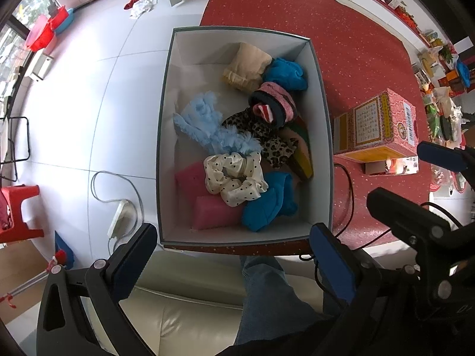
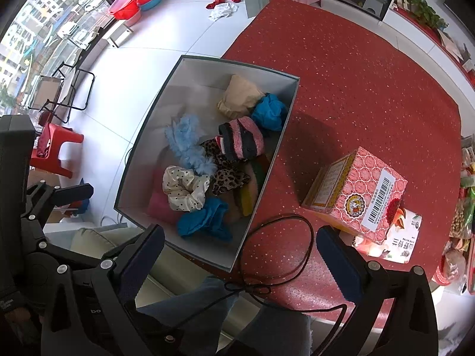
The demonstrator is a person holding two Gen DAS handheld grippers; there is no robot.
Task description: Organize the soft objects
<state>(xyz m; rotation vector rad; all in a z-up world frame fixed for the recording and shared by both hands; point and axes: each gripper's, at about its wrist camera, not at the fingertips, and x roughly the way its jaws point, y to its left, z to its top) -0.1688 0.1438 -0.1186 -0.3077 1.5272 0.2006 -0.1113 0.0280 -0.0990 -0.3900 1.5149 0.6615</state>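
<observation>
An open grey box (image 1: 320, 95) (image 2: 139, 145) stands at the red table's left edge. It holds several soft things: a polka-dot scrunchie (image 1: 234, 179) (image 2: 185, 191), a light blue fluffy piece (image 1: 204, 121) (image 2: 187, 141), a leopard cloth (image 1: 267, 136), blue cloths (image 1: 285, 74) (image 2: 268, 111), a beige cloth (image 1: 246, 65), a pink striped roll (image 1: 271, 103) (image 2: 242, 139) and pink sponges (image 1: 215, 212). My left gripper (image 1: 234, 252) is open and empty above the box's near edge. My right gripper (image 2: 240, 252) is open and empty, near the box's near right corner; it also shows in the left wrist view (image 1: 415, 178).
A pink patterned carton (image 1: 377, 124) (image 2: 356, 192) stands on the red table (image 1: 341, 29) right of the box, over a smaller packet (image 2: 397, 237). A black cable (image 2: 276, 255) loops near the table's front edge. A cream sofa (image 1: 178, 311) and my leg are below. Clutter lines the far right.
</observation>
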